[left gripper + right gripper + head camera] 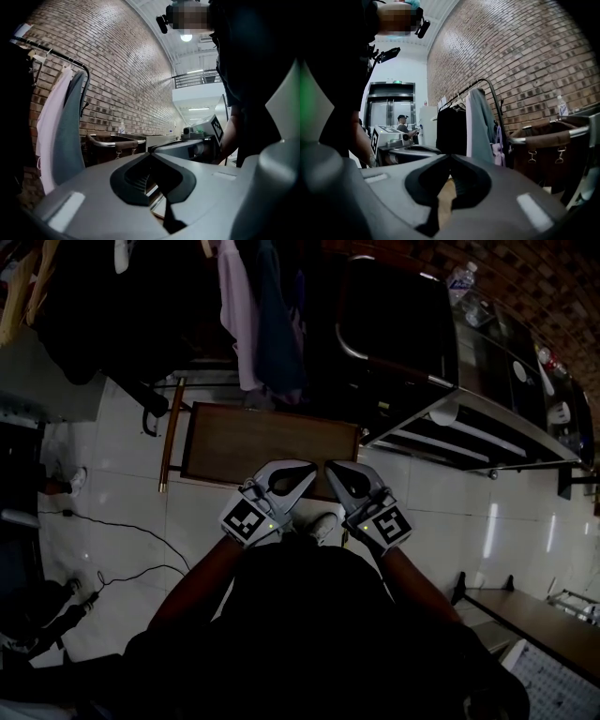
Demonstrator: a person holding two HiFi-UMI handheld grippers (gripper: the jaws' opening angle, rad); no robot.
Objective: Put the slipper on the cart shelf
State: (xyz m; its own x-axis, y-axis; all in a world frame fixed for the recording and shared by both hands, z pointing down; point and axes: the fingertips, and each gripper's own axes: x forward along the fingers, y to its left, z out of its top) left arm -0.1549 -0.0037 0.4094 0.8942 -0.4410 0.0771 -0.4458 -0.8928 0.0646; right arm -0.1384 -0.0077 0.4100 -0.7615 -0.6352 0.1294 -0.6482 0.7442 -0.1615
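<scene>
In the head view both grippers are held close in front of my body, tips pointing away and leaning toward each other. The left gripper (300, 472) (151, 154) is shut with nothing between its jaws. Beside it, almost touching, the right gripper (337, 472) (450, 156) is shut and empty too. Below them lies a low brown wooden platform (253, 442). A small white shoe-like thing (325, 524) shows on the floor between the grippers and my body; I cannot tell if it is the slipper. A metal cart with shelves (487, 432) stands at the right.
A clothes rack with hanging garments (258, 315) stands beyond the platform. A dark bin (394, 324) sits next to the cart. A black cable (131, 526) runs over the white tiled floor at the left. A bench edge (525, 610) is at the lower right.
</scene>
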